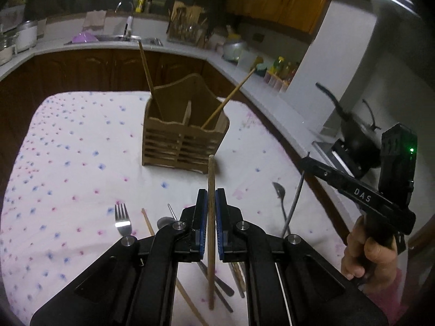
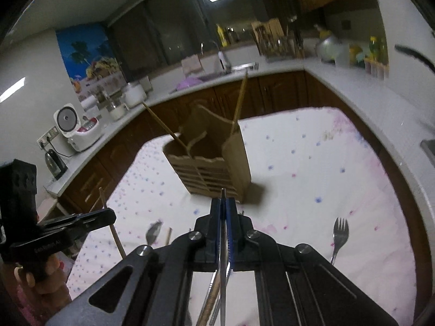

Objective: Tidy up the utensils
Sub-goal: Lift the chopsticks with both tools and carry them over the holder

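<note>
A round wooden stick (image 1: 211, 217) is clamped in the left hand-held gripper (image 1: 209, 203) and a thin metal utensil handle (image 2: 223, 231) in the right hand-held gripper (image 2: 223, 212), both to be carried to the slatted wooden utensil caddy (image 1: 185, 138) on the cloth-covered surface (image 1: 68, 163), seemingly next.

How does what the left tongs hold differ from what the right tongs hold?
The left tongs grip a wooden stick, thick, brown and round; the right tongs grip a metal utensil, thin, flat and shiny. The stick pokes well past its tongs; the metal utensil barely clears its own. Both are clamped lengthwise, pointing toward the wooden caddy.
</note>
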Demonstrator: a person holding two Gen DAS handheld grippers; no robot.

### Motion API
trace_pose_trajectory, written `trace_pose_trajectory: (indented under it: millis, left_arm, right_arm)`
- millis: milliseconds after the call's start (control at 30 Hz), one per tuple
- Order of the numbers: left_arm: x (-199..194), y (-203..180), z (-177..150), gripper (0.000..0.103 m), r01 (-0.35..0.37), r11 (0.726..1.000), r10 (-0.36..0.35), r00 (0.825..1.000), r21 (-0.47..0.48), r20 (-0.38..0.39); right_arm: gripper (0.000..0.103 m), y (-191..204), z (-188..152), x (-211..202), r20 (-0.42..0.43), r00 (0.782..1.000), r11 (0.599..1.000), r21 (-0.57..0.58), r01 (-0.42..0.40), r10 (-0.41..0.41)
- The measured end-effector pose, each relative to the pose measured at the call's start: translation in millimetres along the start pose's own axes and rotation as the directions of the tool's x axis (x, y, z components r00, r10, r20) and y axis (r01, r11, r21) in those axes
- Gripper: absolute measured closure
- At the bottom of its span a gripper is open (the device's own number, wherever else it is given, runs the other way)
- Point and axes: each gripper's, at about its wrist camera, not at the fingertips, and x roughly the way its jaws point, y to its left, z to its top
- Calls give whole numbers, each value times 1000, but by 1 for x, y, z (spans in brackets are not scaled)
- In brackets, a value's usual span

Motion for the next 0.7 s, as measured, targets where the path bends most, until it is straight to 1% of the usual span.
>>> trace_pose_trajectory:
  millis: [333, 533, 700]
  left_arm:
    - [-42, 3, -4, 98, -7, 1000, 8, 994, -11, 105]
    - [-54, 8, 2, 98, -15, 1000, 19, 985, -25, 170]
    - [-61, 11, 15, 98, -31, 999, 36, 974, -27, 224]
  right_arm:
    - [99, 13, 7, -37, 124, 992, 1000, -10, 10, -9]
    - [99, 13, 15, -40, 160, 987, 1000, 8, 17, -18]
    - [99, 10, 24, -35, 189, 982, 999, 27, 18, -23]
